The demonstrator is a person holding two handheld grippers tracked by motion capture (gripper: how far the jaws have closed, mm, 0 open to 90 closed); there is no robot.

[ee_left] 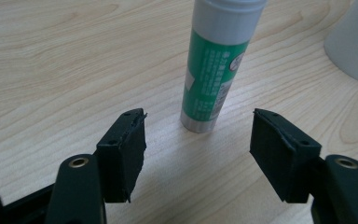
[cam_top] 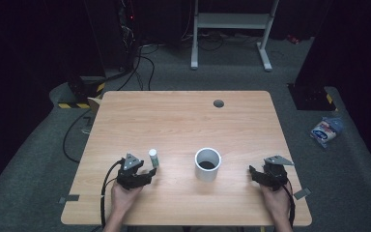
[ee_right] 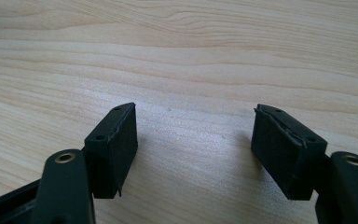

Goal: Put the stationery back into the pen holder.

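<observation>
We see the left gripper [cam_top: 150,172] held low over the wooden table [cam_top: 174,121], forearm entering from the near edge, jaws spread and empty. Just beyond its pads [ee_left: 126,154] stands a glue stick [ee_left: 216,65], upright, long axis vertical, green label, grey cap on top, beside a white cup [cam_top: 207,163]. The right gripper [cam_top: 252,170] rests apart, jaws spread.

Dark lab or studio, black curtains, cable bundles [cam_top: 125,29], lone wooden table [cam_top: 183,121], grey carpet [cam_top: 241,77]

a white cup [cam_top: 207,164] stands upright on the wooden table [cam_top: 174,121]. a blue-and-white packet [cam_top: 326,130] lies on the grey floor [cam_top: 43,140] right of it.
</observation>
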